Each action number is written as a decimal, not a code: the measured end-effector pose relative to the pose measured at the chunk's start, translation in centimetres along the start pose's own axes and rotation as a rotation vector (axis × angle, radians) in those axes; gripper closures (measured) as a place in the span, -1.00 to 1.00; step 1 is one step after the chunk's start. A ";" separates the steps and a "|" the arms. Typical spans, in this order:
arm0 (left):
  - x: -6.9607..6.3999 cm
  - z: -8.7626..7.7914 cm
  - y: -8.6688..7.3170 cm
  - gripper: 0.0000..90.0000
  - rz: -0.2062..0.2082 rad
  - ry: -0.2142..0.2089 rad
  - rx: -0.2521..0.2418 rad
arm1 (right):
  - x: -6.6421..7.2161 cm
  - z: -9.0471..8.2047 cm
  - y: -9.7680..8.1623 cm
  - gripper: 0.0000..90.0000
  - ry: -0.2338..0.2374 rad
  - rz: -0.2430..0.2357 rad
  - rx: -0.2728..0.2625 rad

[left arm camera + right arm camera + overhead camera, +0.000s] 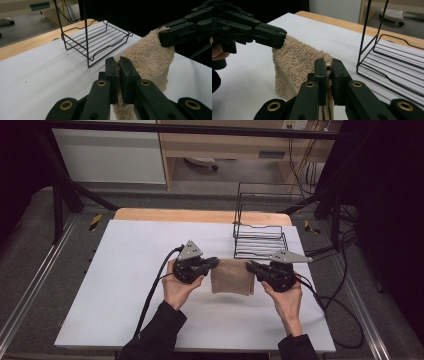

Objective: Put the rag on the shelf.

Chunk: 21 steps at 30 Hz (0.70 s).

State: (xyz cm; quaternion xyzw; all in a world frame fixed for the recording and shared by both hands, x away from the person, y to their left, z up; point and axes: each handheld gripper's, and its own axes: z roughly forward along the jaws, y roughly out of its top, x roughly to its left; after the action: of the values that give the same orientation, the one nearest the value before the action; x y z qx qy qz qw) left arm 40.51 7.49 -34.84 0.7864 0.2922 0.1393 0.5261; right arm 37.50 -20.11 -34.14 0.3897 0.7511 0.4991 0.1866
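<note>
With both corners pinched, towel (232, 276) hangs folded between grippers, near-right of worktop (125, 285). Left gripper (214, 262) clamped on left corner, right gripper (250, 266) on right, so fold stays neat. Wire rack (260, 240) just beyond, probably where it's headed.

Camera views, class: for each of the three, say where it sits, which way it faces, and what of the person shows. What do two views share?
High view: above the person's side, facing forward and down on the table; both forearms show.
Left gripper view: on the left gripper, facing the wire rack.
Right gripper view: on the right gripper, facing the other hand.
Shared: the beige towel, pinched at both top corners.
</note>
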 end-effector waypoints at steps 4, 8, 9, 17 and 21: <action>-0.2 0.1 0.7 0.90 0.009 0.004 -0.017 | -0.1 -0.4 0.3 0.87 -0.010 -0.004 -0.014; -0.4 0.3 1.4 0.90 0.019 0.007 -0.034 | -0.3 -0.8 0.7 0.88 -0.022 -0.010 -0.032; -0.5 0.3 1.6 0.90 0.022 0.009 -0.037 | -0.4 -0.9 0.8 0.88 -0.028 -0.012 -0.038; -0.7 0.8 3.1 0.90 0.038 0.007 -0.066 | -1.0 -2.0 1.7 0.88 -0.058 -0.023 -0.079; -0.7 1.1 3.8 0.90 0.042 0.006 -0.073 | -1.3 -2.3 2.1 0.88 -0.065 -0.023 -0.091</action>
State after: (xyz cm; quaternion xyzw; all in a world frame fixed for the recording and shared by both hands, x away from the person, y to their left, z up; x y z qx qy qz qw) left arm 41.73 5.17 -31.78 0.7721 0.2720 0.1633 0.5507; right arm 37.58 -22.05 -31.43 0.3881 0.7257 0.5176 0.2341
